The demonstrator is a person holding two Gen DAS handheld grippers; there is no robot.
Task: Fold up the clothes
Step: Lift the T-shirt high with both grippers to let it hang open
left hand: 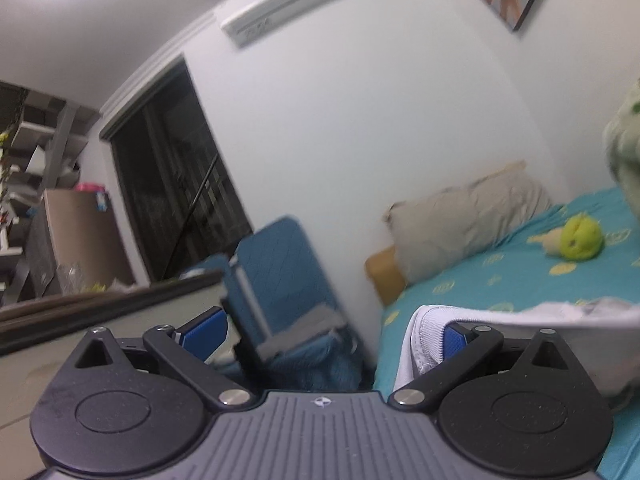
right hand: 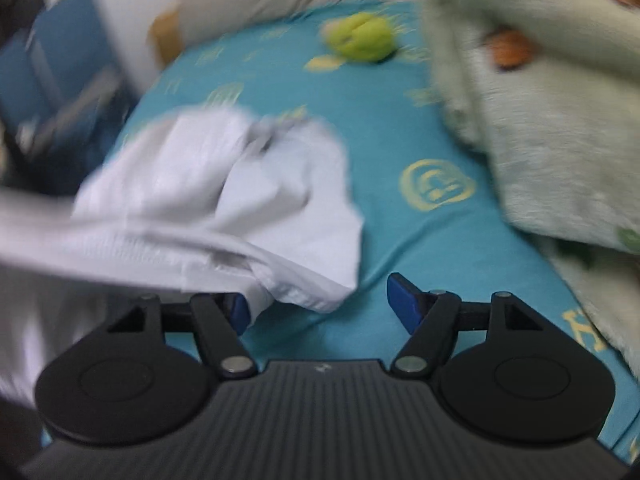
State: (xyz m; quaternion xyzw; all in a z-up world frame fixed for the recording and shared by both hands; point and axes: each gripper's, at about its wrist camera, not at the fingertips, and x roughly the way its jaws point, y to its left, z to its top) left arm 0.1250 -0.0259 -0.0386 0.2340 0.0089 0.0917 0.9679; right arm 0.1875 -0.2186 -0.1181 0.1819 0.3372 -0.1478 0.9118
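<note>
Right gripper: jaws wide apart, nothing pinched. Hem of the white garment drapes over my left pad at about 10 o'clock from the gap, but the right pad is well clear of it, so that's contact, not a grip. Tilted down toward the bed, probably so the cloth can settle onto the sheet.

Left gripper: jaws also wide. A ribbed edge of the same white garment, collar or cuff by the look of it, is hooked over my right pad at 3 o'clock and trails off right. Left pad is bare. No squeeze on the fabric, so I call it open, with the cloth just hanging on one finger. Pointing level at the wall, away from the work; looks like the fabric is only snagged.

Garment: white, thin, creased, bunched in a loose heap on the near-left part of the teal sheet, not flat. No clean fold line that I can make out; the right view is motion-blurred. One stretch runs off the left edge toward my other gripper.

Around it: green plush toy at 12 o'clock, pale fleece blanket at 2 o'clock, both clear of the garment. Pillow at the head.

Judgement: early, needs spreading flat first.
</note>
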